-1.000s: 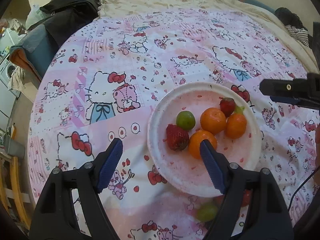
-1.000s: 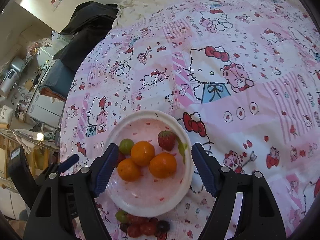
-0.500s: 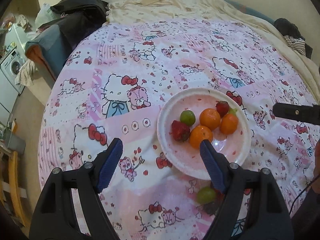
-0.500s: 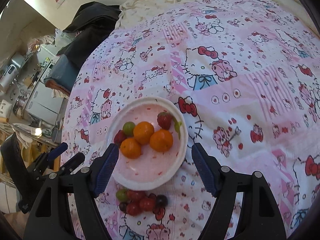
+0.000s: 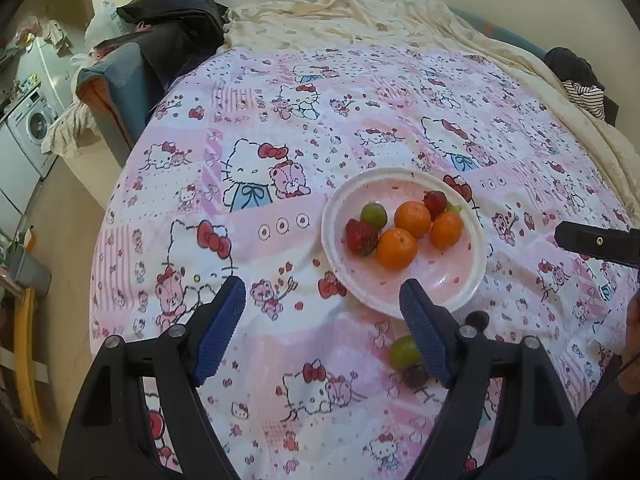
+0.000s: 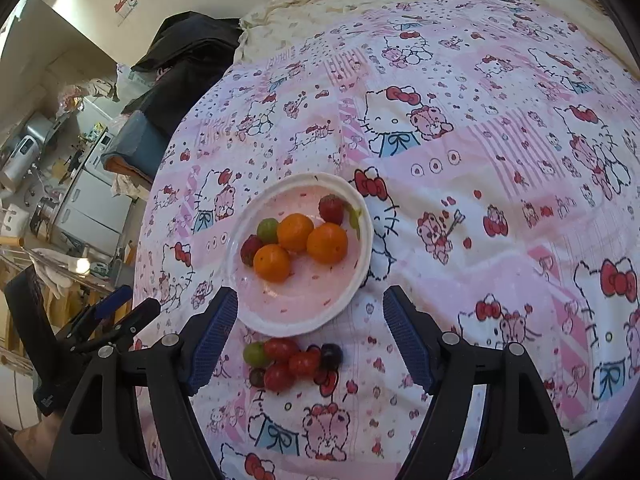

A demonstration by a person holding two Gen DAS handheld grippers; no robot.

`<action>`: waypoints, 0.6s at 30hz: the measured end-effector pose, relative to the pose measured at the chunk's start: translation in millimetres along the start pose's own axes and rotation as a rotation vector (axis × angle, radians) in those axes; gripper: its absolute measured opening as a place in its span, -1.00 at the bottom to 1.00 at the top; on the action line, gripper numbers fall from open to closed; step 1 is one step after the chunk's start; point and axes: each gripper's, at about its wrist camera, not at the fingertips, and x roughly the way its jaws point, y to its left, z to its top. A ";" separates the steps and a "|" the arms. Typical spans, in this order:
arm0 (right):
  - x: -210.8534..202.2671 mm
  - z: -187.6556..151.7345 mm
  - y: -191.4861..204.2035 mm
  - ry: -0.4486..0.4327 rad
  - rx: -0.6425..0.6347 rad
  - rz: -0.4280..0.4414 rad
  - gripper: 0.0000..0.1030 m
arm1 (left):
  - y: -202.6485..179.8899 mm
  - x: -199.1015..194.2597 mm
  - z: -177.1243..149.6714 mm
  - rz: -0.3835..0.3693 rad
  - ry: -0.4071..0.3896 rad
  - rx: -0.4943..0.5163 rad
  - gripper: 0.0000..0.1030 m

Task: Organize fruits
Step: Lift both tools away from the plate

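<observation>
We hover both tools, left tool (image 5: 320,312) and right tool (image 6: 310,320), wide open and empty; oranges sit on the plate (image 6: 256,312), so next comes the small fruit cluster (image 6: 292,362) just beside it on the bed.

Orange tangerines (image 6: 295,232) on pale pink plate (image 6: 296,304), pink cartoon-cat bedspread (image 6: 500,168).

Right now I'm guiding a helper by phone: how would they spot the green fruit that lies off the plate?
Find the white plate on the pink cartoon bedspread. Just off its near rim lies a small cluster of cherry tomatoes. The green fruit sits at that cluster's left end, the only green piece among red and dark ones.
</observation>
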 end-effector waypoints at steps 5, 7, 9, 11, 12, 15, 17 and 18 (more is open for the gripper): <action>-5.4 -11.8 1.9 0.000 0.004 0.002 0.51 | 1.5 -9.0 -10.4 0.002 0.000 -0.010 0.49; -8.9 -18.9 2.4 -0.002 0.006 0.001 0.51 | 2.1 -12.1 -14.6 0.006 0.001 -0.014 0.49; -12.1 -24.3 3.0 -0.006 0.006 -0.008 0.51 | 3.0 -14.0 -19.4 0.017 0.008 -0.020 0.49; -14.9 -30.4 2.3 -0.013 0.012 -0.027 0.51 | 4.9 -14.9 -24.5 0.016 0.016 -0.032 0.49; -15.9 -34.2 1.0 -0.013 0.020 -0.034 0.51 | 5.7 -14.7 -26.8 0.020 0.022 -0.037 0.49; -16.7 -42.1 -3.1 -0.009 0.042 -0.046 0.51 | 6.3 -10.9 -34.9 0.030 0.051 -0.044 0.49; -15.9 -47.0 -5.8 -0.001 0.053 -0.053 0.51 | 4.9 -5.1 -38.8 0.019 0.079 -0.043 0.49; -14.8 -48.5 -7.2 0.006 0.058 -0.054 0.51 | 3.1 -1.2 -41.0 0.006 0.097 -0.039 0.49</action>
